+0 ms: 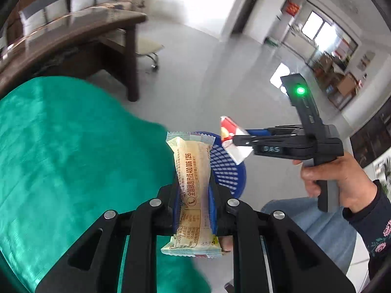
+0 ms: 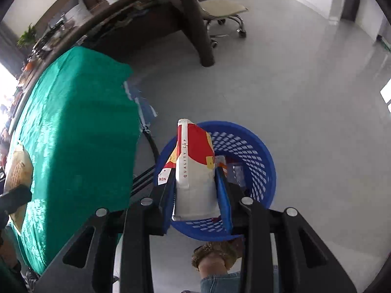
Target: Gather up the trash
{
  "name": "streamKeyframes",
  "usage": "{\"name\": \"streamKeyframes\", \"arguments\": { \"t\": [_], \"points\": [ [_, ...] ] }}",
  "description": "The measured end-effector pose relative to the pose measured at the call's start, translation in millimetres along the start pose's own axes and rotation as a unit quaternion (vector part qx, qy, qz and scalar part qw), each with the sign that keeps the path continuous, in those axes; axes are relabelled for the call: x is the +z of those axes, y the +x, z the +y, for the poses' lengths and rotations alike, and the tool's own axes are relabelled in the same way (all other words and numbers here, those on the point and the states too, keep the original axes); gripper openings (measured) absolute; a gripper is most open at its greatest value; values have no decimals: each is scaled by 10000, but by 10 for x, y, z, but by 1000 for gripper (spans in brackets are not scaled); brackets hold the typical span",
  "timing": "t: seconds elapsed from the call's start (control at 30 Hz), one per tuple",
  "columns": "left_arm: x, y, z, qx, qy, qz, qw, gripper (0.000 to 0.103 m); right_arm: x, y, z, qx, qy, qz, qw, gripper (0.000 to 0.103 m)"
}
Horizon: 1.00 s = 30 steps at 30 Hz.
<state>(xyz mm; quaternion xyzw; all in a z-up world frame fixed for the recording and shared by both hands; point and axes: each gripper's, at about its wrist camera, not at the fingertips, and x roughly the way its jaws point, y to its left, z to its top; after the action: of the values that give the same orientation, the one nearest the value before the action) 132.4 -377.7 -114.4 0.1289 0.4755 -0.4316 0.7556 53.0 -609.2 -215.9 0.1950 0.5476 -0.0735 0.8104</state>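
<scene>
Both tongs are shown loaded above the blue basket. The left gripper is clamped on a yellow snack wrapper, with the basket just beyond its tips. The right gripper is clamped on a crushed paper cup, held directly over the basket mouth. Some litter is already seen inside the basket. Both items are judged still to be released; one packet remains on the green cloth, to the left of the right gripper.

Our grippers are matte black with silver pivot screws and blue pads; we wear a dark floral-embroidered sleeve and blue jeans.
</scene>
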Motion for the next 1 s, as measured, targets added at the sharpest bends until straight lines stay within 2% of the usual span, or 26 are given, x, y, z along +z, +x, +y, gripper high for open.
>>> {"name": "streamKeyframes", "arguments": {
  "t": [0.1, 0.23, 0.33, 0.4, 0.43, 0.47, 0.57, 0.67, 0.7, 0.8, 0.97, 1.0],
  "points": [
    [140, 509, -280, 41, 188, 309, 9993, 18, -50, 257, -285, 43, 377, 103, 9992, 30],
    [237, 1113, -360, 41, 50, 672, 9977, 18, -64, 546, -530, 228, 946, 94, 9952, 33],
    [287, 1433, -341, 65, -37, 752, 9971, 23, -112, 750, -679, 382, 1395, 62, 9895, 43],
    [304, 1561, -311, 167, -89, 678, 9975, 55, -160, 839, -809, 474, 1663, 91, 9849, 70],
    [289, 1568, -315, 224, -117, 594, 9979, 69, -181, 835, -845, 521, 1748, 47, 9832, 73],
    [300, 1558, -309, 297, -158, 490, 9982, 77, -196, 794, -861, 549, 1795, -1, 9822, 74],
    [295, 1366, -287, 488, -255, 107, 9984, 88, -190, 575, -921, 490, 1906, -255, 9801, 75],
    [321, 1101, -353, 838, -90, -283, 9960, 89, -178, 186, -888, 375, 1875, -642, 9795, 94],
    [311, 931, -397, 952, -55, -497, 9942, 93, -212, -10, -827, 386, 1785, -847, 9795, 97],
    [243, 446, -556, 1027, 14, -1025, 9894, 98, -387, -487, -640, 345, 1472, -1217, 9810, 98],
    [2, -111, -798, 1111, 104, -1300, 9852, 98, -841, -1161, -193, -60, 751, -1698, 9826, 98],
    [-59, -208, -835, 1147, 91, -1377, 9838, 98, -968, -1337, -59, -166, 540, -1944, 9793, 98]
  ]
}}
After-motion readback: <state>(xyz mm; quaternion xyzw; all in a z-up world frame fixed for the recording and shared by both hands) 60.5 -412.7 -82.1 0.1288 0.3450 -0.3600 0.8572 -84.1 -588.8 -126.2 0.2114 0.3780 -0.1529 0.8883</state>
